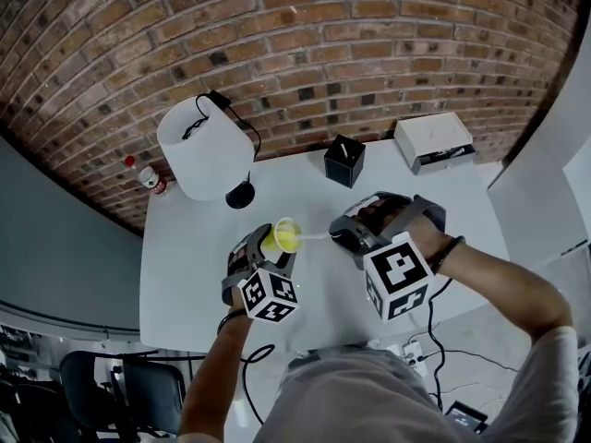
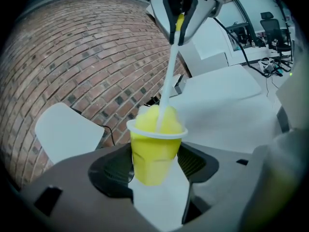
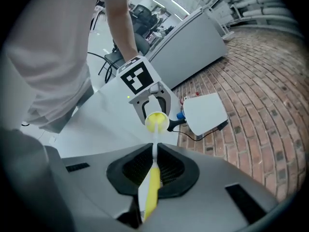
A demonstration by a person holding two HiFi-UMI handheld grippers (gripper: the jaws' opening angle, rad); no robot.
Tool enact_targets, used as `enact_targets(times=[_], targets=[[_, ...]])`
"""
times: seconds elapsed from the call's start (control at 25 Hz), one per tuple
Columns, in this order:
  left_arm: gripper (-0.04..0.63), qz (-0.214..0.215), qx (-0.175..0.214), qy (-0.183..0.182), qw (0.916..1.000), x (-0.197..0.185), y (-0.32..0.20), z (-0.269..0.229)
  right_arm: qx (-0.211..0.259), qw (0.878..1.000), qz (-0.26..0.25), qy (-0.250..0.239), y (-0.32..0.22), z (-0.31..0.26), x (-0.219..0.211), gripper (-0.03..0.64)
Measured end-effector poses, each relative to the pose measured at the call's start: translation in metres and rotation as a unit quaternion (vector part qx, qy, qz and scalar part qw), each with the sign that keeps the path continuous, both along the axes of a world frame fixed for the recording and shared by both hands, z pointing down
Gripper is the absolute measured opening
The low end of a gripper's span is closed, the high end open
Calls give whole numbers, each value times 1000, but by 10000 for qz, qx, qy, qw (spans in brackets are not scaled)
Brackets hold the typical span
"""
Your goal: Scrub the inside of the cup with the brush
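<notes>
A small yellow cup (image 1: pixel 280 239) with a white rim is held above the white table (image 1: pixel 185 275), mouth turned toward the right gripper. My left gripper (image 2: pixel 155 164) is shut on the yellow cup (image 2: pixel 154 151). A brush with a yellow handle (image 3: pixel 150 190) and a thin white stem (image 2: pixel 166 76) is clamped in my right gripper (image 3: pixel 153 170). Its yellow sponge head (image 2: pixel 155 117) sits inside the cup. From the right gripper view the cup's mouth (image 3: pixel 156 122) faces me, filled by the sponge. In the head view the stem (image 1: pixel 316 236) bridges both grippers.
A white lamp shade (image 1: pixel 203 148) with a black cable stands at the table's back left, a black box (image 1: pixel 344 161) at the back middle, a white box (image 1: pixel 433 141) at the back right. A brick wall (image 1: pixel 305 53) rises behind. Cables (image 1: pixel 434 340) hang off the front edge.
</notes>
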State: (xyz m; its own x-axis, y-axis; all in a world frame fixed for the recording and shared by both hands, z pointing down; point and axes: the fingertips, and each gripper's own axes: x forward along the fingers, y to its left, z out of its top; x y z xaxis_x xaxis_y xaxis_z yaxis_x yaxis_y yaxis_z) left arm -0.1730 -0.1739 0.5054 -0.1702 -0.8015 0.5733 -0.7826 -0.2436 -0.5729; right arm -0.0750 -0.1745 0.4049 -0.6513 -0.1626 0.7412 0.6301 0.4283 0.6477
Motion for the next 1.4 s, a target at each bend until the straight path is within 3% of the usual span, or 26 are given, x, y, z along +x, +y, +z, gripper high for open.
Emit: enact_targets(times=[0.32,0.52,0.88,1.4], targets=[[281,108,119,-336,9993,-6,3,-4,-1452,9880,528,13,6,-6,-5,25],[279,52,291,-579,9979,-8,6,-9,-2447,9624,1176,48,3,-8,-6,25],[279,69,396,-756,9963,-9,8,-16,-4107,8793,2399,231,-8,-4,-7,25],[278,151,482,-1071,9930,-9,9,-23,-5865,7316,3415,643,-15,4,-4,25]])
